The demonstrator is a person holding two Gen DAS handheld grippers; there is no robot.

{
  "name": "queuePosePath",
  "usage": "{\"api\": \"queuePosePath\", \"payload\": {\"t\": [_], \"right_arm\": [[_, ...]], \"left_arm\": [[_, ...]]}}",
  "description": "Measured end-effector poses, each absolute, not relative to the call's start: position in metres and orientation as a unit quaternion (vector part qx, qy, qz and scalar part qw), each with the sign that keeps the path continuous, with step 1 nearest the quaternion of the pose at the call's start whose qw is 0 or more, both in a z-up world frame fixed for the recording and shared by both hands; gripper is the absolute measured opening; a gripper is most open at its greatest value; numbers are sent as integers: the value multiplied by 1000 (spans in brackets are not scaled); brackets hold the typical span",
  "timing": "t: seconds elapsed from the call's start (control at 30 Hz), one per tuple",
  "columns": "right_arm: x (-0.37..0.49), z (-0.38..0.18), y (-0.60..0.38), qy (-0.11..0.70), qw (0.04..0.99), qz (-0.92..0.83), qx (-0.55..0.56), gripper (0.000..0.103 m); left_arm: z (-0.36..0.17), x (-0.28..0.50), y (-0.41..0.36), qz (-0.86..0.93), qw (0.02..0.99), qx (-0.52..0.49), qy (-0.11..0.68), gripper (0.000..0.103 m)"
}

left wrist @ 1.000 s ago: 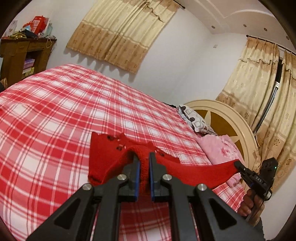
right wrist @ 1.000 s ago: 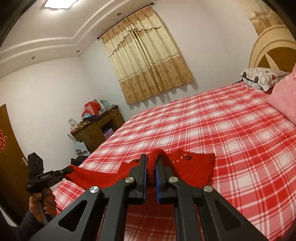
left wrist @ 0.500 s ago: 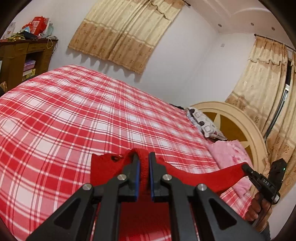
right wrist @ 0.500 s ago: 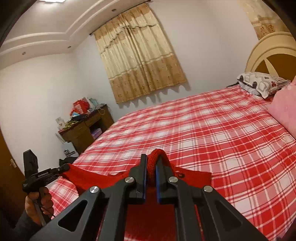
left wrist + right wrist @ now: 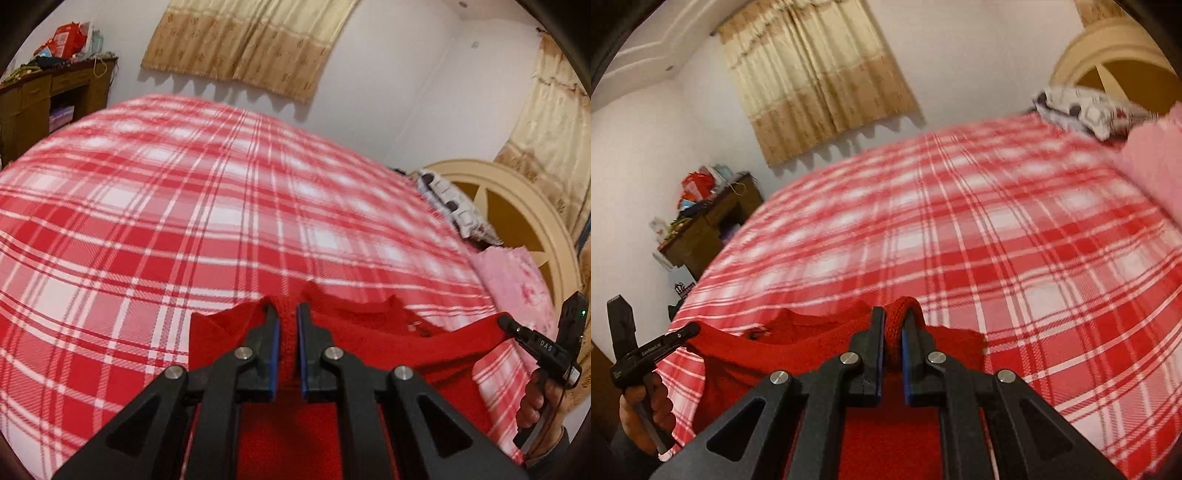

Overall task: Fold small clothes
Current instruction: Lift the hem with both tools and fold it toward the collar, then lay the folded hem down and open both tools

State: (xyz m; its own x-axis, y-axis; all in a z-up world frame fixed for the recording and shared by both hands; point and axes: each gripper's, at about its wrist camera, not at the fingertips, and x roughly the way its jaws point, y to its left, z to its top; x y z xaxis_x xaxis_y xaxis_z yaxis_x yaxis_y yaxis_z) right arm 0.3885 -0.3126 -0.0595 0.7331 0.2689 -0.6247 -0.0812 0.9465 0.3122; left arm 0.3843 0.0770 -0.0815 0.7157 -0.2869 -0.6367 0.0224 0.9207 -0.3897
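Note:
A small red knitted garment (image 5: 373,332) is stretched between both grippers, low over the red-and-white plaid bed (image 5: 207,229). In the left wrist view my left gripper (image 5: 287,317) is shut on one knitted edge, and my right gripper (image 5: 504,322) pinches the other end at far right, held by a hand. In the right wrist view my right gripper (image 5: 894,325) is shut on a bunched fold of the red garment (image 5: 757,354), while my left gripper (image 5: 692,328) grips its far corner at lower left. Its far part with dark buttons rests on the bedspread.
A cream round headboard (image 5: 517,206), a patterned pillow (image 5: 454,210) and a pink pillow (image 5: 517,280) lie at the head of the bed. A cluttered wooden desk (image 5: 713,221) stands beside the bed, near the wall. Beige curtains (image 5: 816,77) hang behind.
Both grippers have come down and forward with the garment. The bedspread now looks closer, and the garment hangs lower, with less of it showing ahead of the fingers.

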Motion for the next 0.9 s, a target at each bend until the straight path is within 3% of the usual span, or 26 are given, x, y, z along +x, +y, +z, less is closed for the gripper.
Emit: {"api": "queuePosePath", "payload": {"t": [0.17,0.27,0.37,0.4,0.43,0.5,0.57,0.67,0.8,0.9], "right_arm": [[415,-93,-309,385,912,76,119,7],[427,-104,-308,402,907,63,112,8],[422,-94,-310,378,917,52,114,31],[417,-89,-311,365,921,60,121,47],[412,-85,-310,356,924,66,124,54],[404,-81,-303,350,927,76,109,54],[397,-79,-291,354,926,91,90,54],[394,-88,-273,389,911,117,69,54],[408,-120,-238,493,850,179,40,54],[425,-130,-220,499,851,166,9,54]], "left_arm": [[-102,398,73,-70,906,-158,386,9],[-106,398,76,-55,905,-162,389,17],[-100,389,81,-44,912,-160,375,20],[-96,384,83,-35,916,-155,370,30],[-92,377,86,-29,920,-153,361,42],[-88,369,90,-16,926,-147,348,52],[-87,362,88,-15,929,-134,345,52],[-90,356,76,-9,930,-95,356,61],[-105,361,61,-1,921,-42,386,61],[-111,373,64,18,915,-39,401,61]]}}
